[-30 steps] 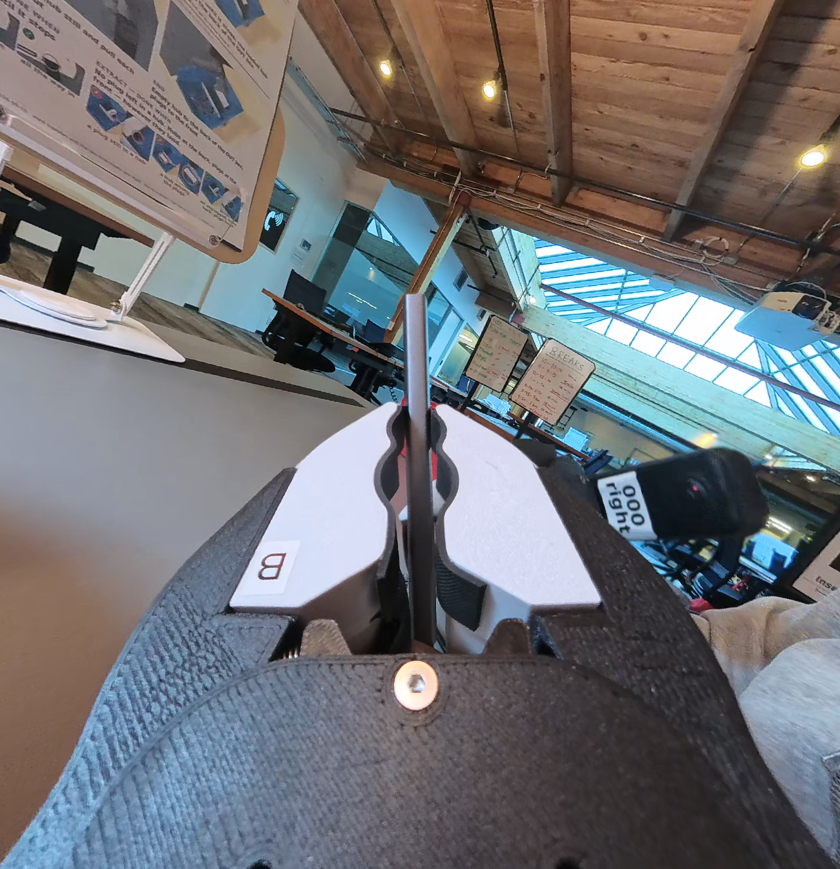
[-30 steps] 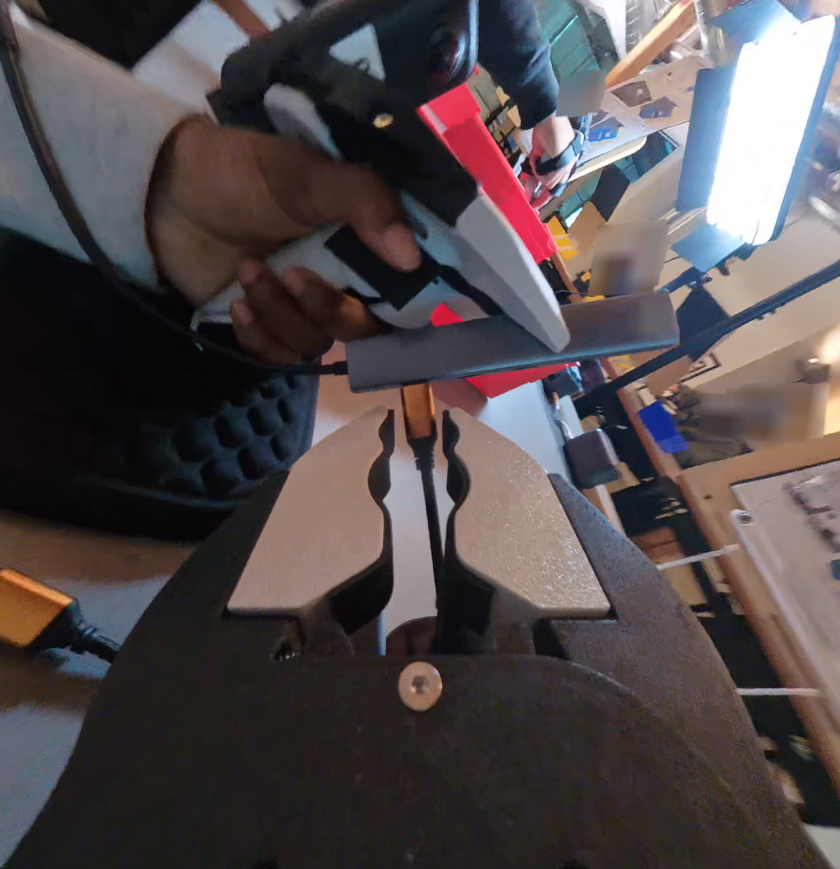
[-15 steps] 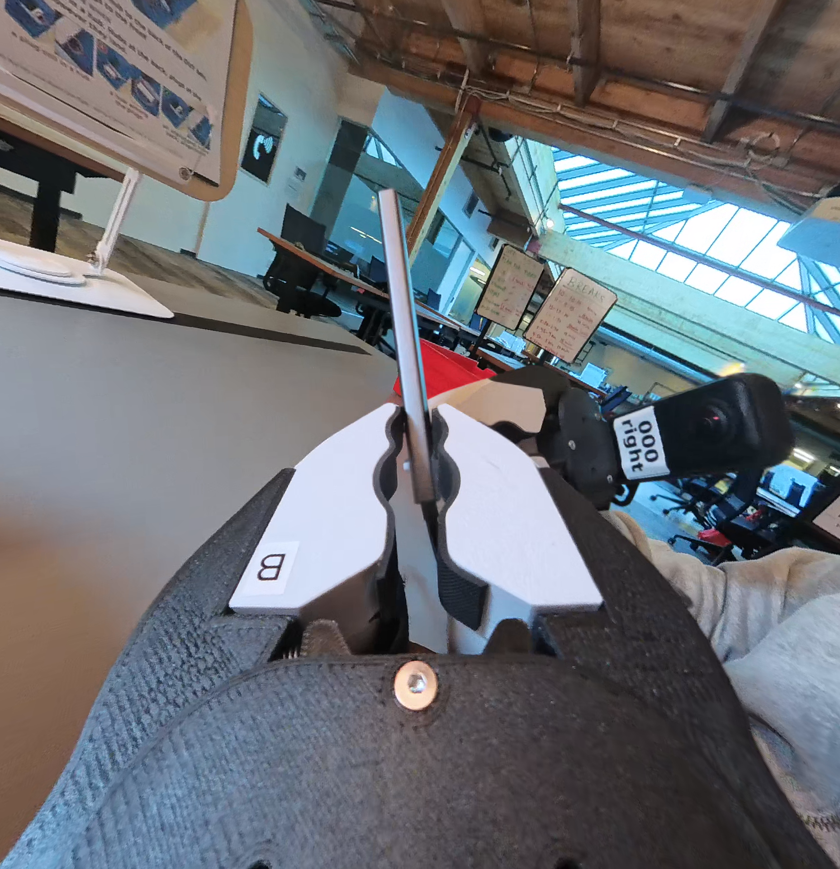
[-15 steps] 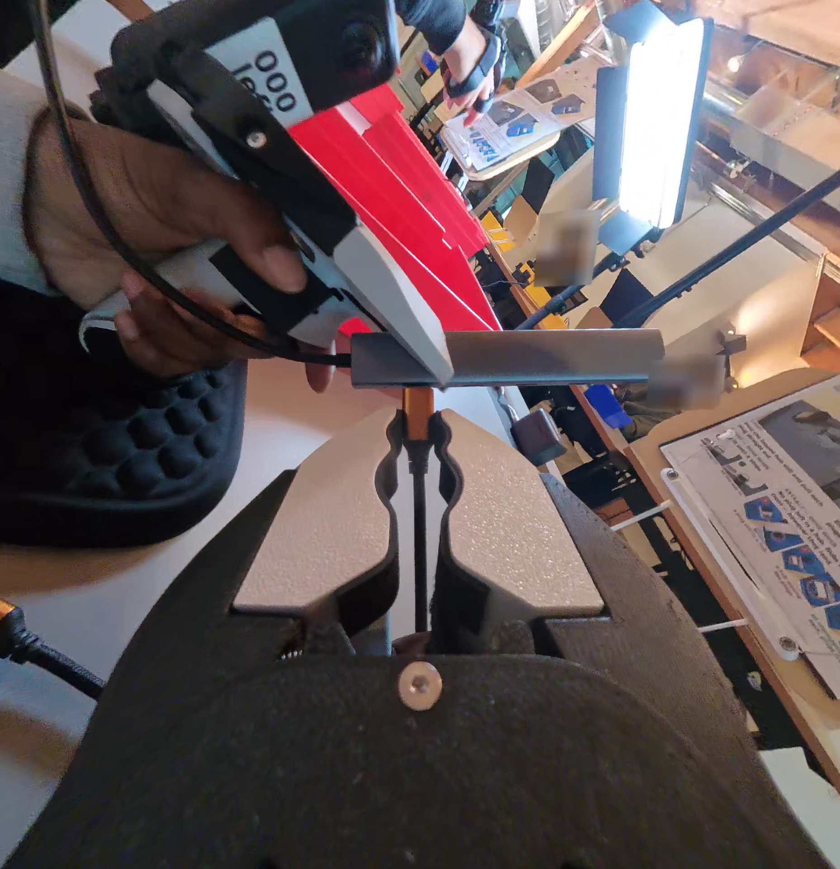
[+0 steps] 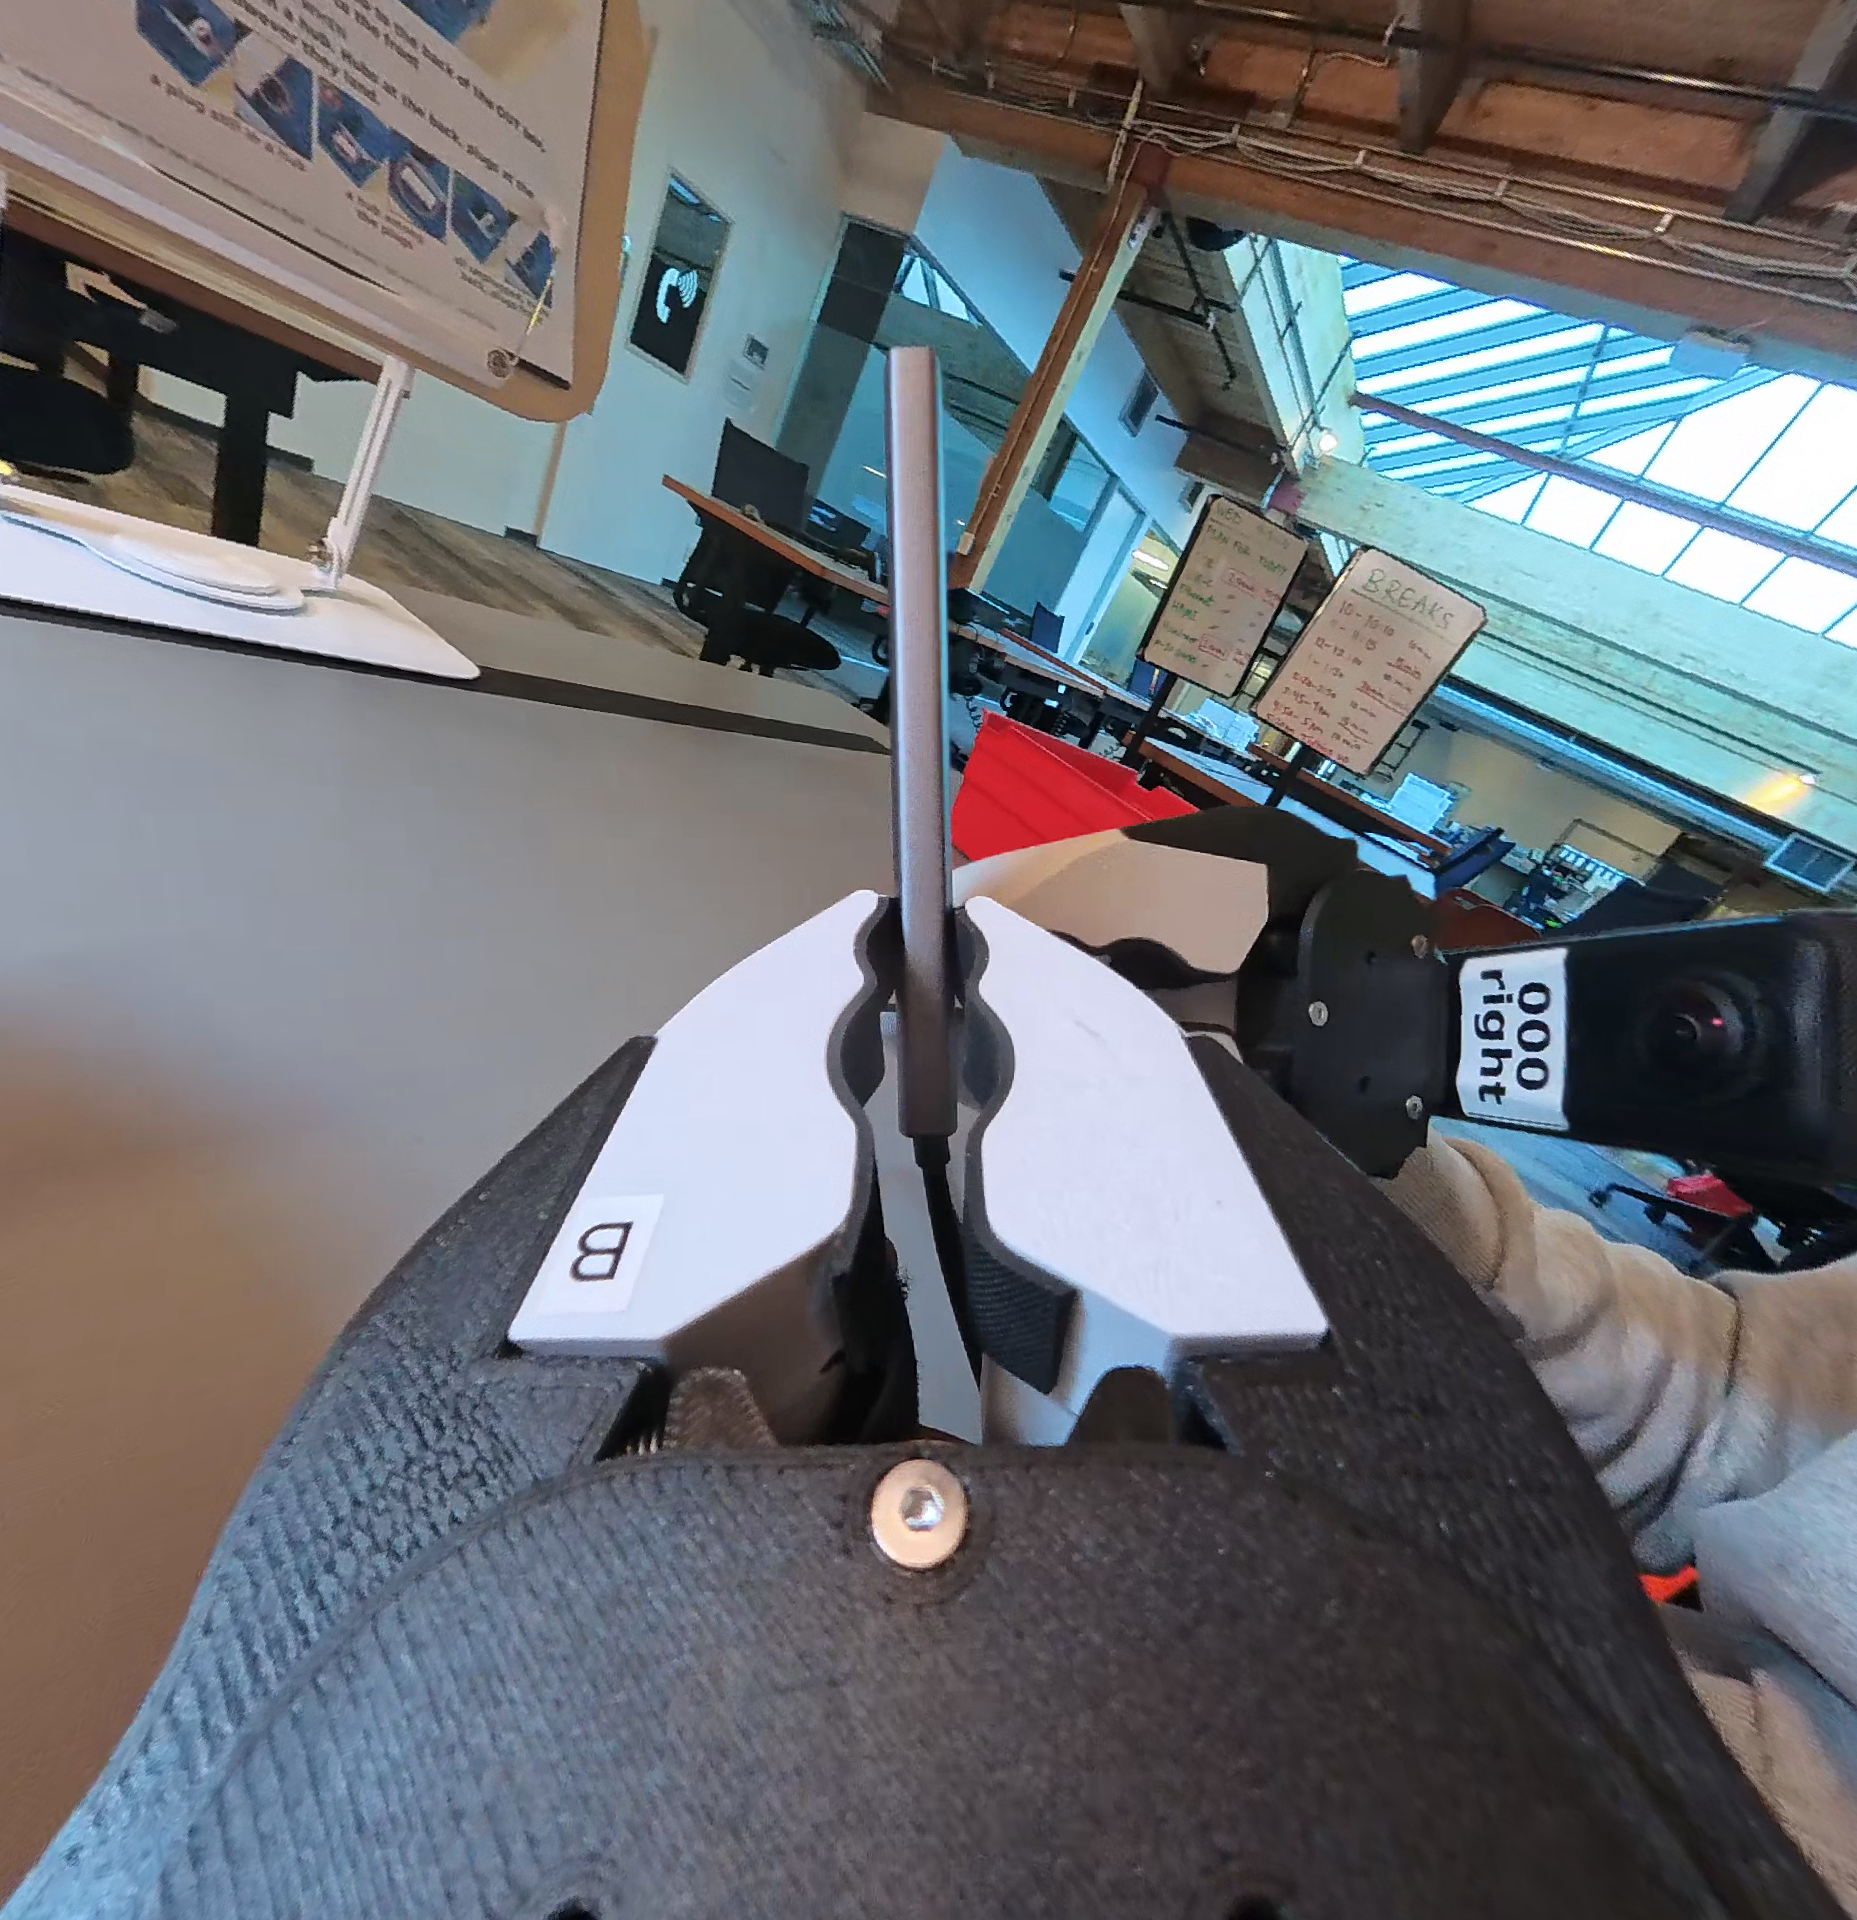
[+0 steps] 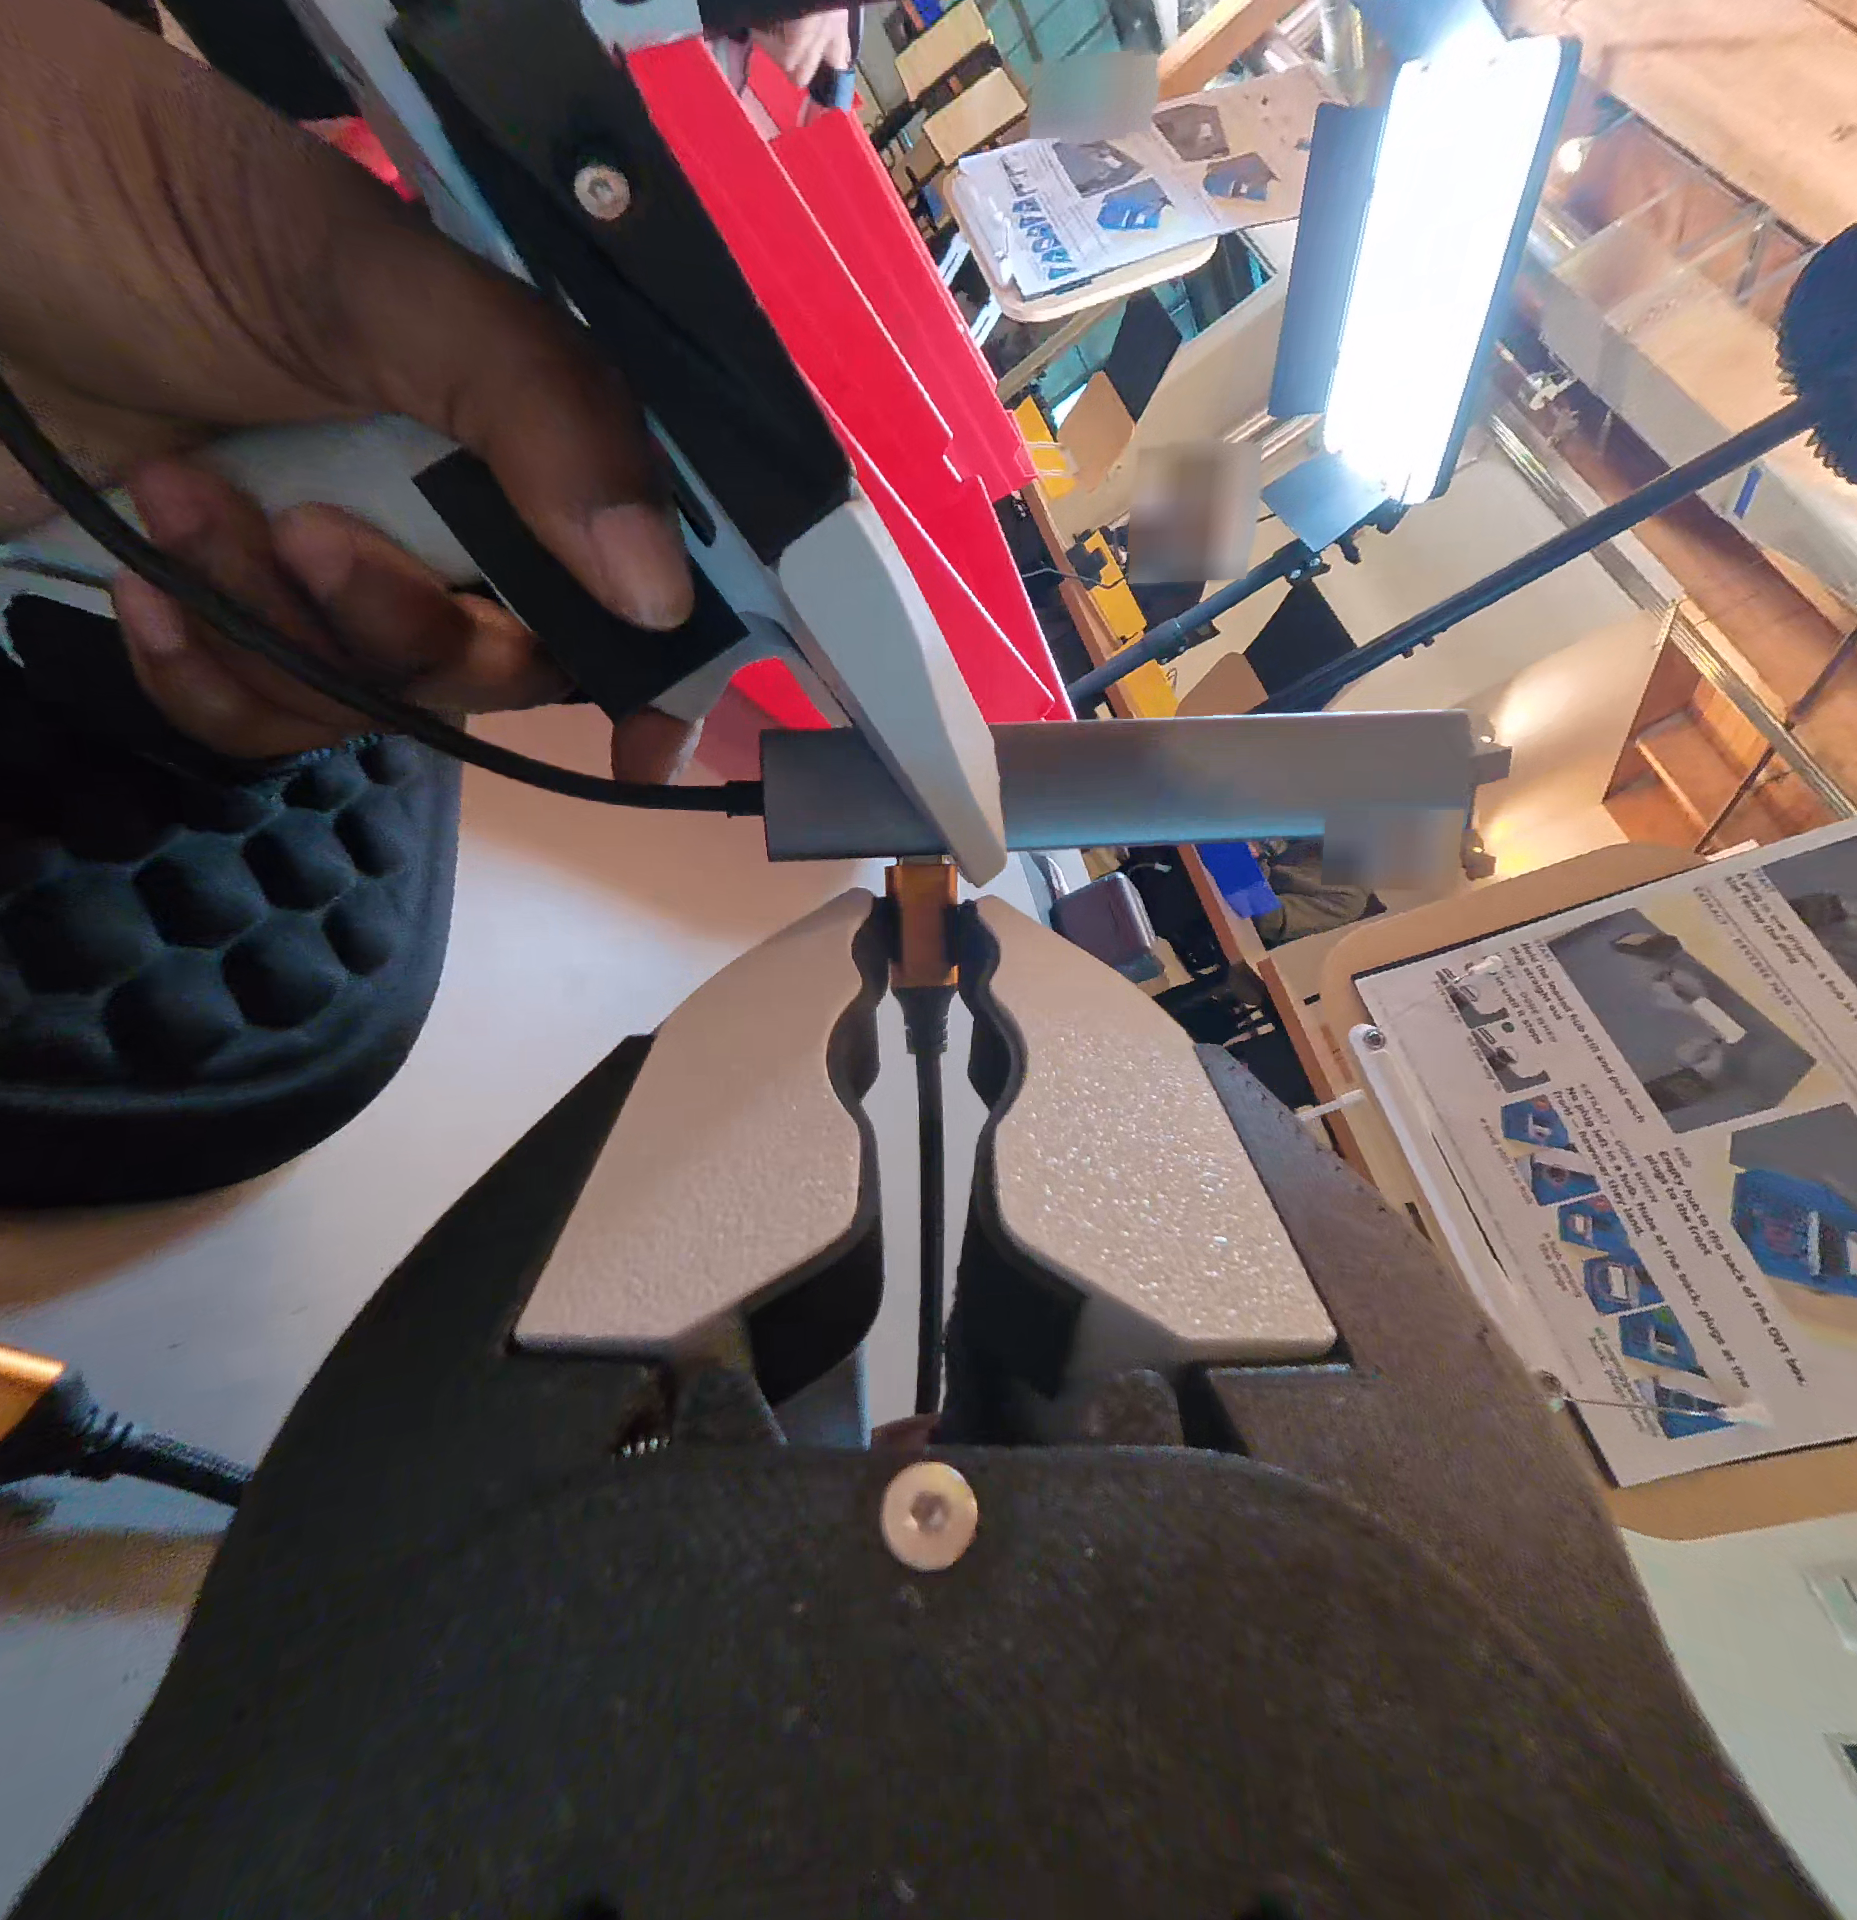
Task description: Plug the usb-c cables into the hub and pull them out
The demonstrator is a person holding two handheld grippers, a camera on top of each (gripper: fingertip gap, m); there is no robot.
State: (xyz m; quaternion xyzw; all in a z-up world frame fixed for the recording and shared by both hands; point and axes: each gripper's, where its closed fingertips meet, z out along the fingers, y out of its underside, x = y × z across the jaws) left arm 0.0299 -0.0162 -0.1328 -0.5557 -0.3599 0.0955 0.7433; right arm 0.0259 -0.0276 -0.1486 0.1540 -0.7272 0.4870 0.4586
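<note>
My left gripper is shut on a slim grey hub, held edge-on and sticking out past the fingertips. In the right wrist view the hub lies crosswise with its black lead running left, and the left gripper clamps it near that end. My right gripper is shut on an orange usb-c plug with a black cable. The plug's tip meets the hub's lower edge. The right gripper also shows in the left wrist view, just right of the hub.
A second orange plug with its cable lies on the table at the left edge. A black padded cushion sits at the left. Red bins stand behind the hub. An instruction board stands at the right. The grey table spreads to the left. Only a small space, under 4 cm, lies between the two pairs of fingers.
The right gripper has brought the orange plug up against the hub's edge. The hub has slid farther out of the left gripper's jaws and turned level in the right wrist view.
</note>
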